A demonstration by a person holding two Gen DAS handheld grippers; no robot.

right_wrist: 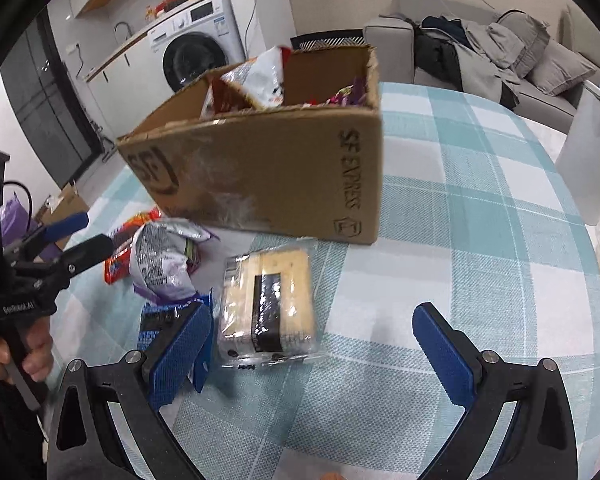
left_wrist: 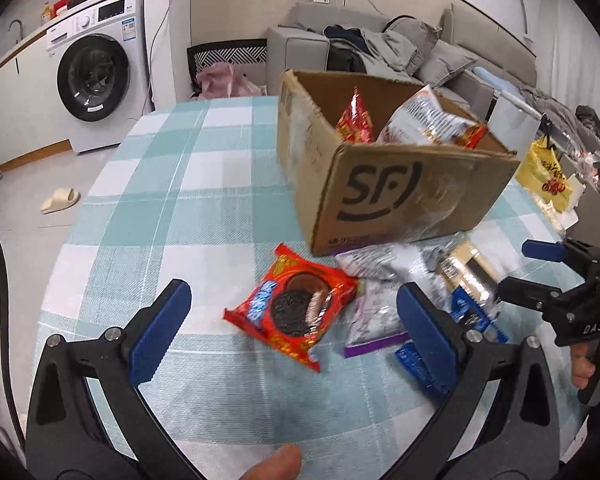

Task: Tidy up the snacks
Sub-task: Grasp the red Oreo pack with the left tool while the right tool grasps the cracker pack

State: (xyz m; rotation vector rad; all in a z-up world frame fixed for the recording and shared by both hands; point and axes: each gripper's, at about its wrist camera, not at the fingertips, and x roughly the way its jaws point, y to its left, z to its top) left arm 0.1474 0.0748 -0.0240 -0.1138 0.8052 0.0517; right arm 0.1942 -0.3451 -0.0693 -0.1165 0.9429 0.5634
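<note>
A cardboard SF box (left_wrist: 384, 196) stands on the checked table and holds several snack packs; it also shows in the right wrist view (right_wrist: 284, 172). In front of it lie a red cookie pack (left_wrist: 296, 308), a silver-purple bag (left_wrist: 374, 312), a blue pack (left_wrist: 424, 360) and a clear-wrapped cracker pack (right_wrist: 268, 304). My left gripper (left_wrist: 292, 316) is open and empty, its jaws either side of the red cookie pack. My right gripper (right_wrist: 312, 344) is open and empty just above the cracker pack; it also shows in the left wrist view (left_wrist: 532, 268).
A yellow snack bag (left_wrist: 548, 178) lies at the table's right edge. A white object (right_wrist: 588, 160) stands at the far right of the table. A washing machine (left_wrist: 100, 76), a chair (left_wrist: 228, 58) and a sofa (left_wrist: 400, 44) stand beyond the table.
</note>
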